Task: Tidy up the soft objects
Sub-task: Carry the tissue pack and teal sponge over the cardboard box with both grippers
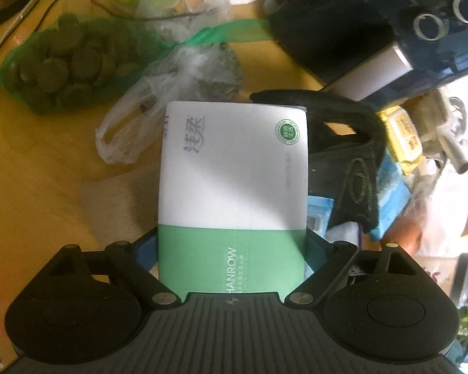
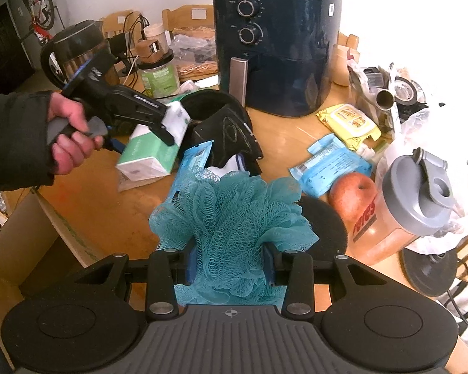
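Right now the left claw [image 1: 232,243] is clamped on a tissue pack [image 1: 234,171], white with a green band at the near end, gripping it by its two long sides. From the right wrist view the same pack [image 2: 149,152] hangs tilted just above the desk [image 2: 109,212], in front and to the left of the air fryer [image 2: 277,50], with the person's left hand [image 2: 68,137] wrapped around the tool's handle. A black cloth bag [image 2: 231,127] sits between the pack and the air fryer, touching or nearly touching the pack's far end; which one, I cannot tell.

The right claw [image 2: 231,265] is closed on a teal mesh bath sponge [image 2: 234,215], its fingers pressing into the netting from both sides. The sponge is held nearer the camera than the air fryer, above the desk's front edge.

Right of the air fryer's base lie a yellow wipes pack [image 2: 348,123] and a blue wipes pack [image 2: 330,165], near each other. An apple [image 2: 354,196] rests just beside the blue pack, touching an orange jug with a grey lid [image 2: 408,212].

In the left wrist view, a green net bag of dark round pieces [image 1: 68,65] and a crumpled clear plastic bag [image 1: 134,124] lie on the desk left of the air fryer [image 1: 405,21].
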